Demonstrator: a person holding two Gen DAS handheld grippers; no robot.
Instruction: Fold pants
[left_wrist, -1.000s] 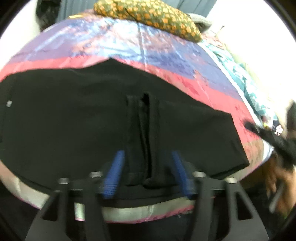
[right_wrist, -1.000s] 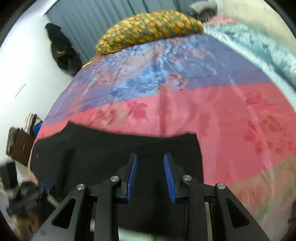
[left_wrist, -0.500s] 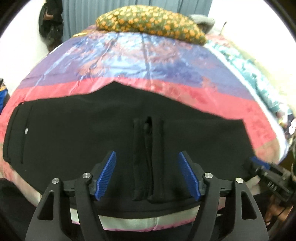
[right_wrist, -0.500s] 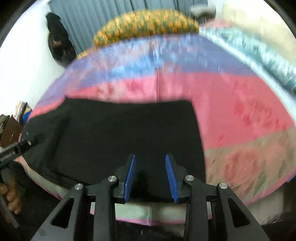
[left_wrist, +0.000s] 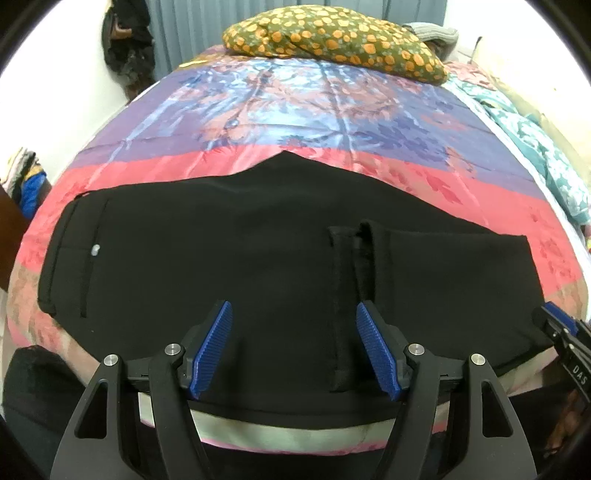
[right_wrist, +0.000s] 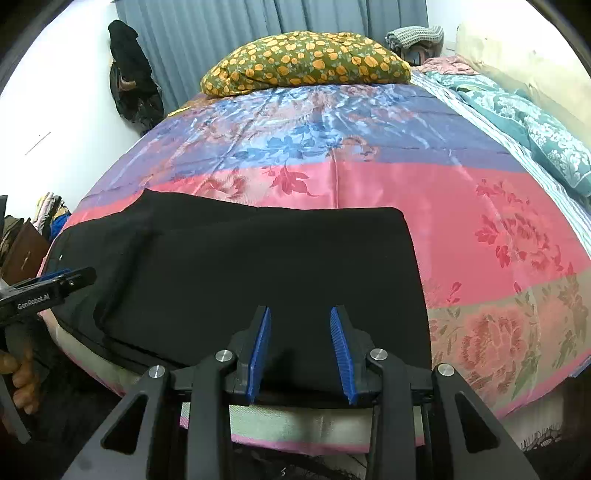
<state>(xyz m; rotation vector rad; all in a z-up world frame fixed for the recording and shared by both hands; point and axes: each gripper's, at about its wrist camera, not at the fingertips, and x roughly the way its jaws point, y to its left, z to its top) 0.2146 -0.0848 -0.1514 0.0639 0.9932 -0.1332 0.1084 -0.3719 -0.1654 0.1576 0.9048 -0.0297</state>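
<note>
The left gripper (left_wrist: 293, 345) hangs over the pants' (left_wrist: 229, 266) near edge, its ribbed blue pads spread wide after just opening, nothing pinched; a raised hem fold (left_wrist: 349, 295) lies just inside its right pad. The right gripper (right_wrist: 301, 349), jaws narrower and empty, hovers over the pants' right end (right_wrist: 332, 258). The pants are matte black, spread flat in a long band across the near part of the glossy, flowered quilt (right_wrist: 388, 177). At the quilt's far end sits a plump orange-dotted pillow (right_wrist: 306, 62).
</note>
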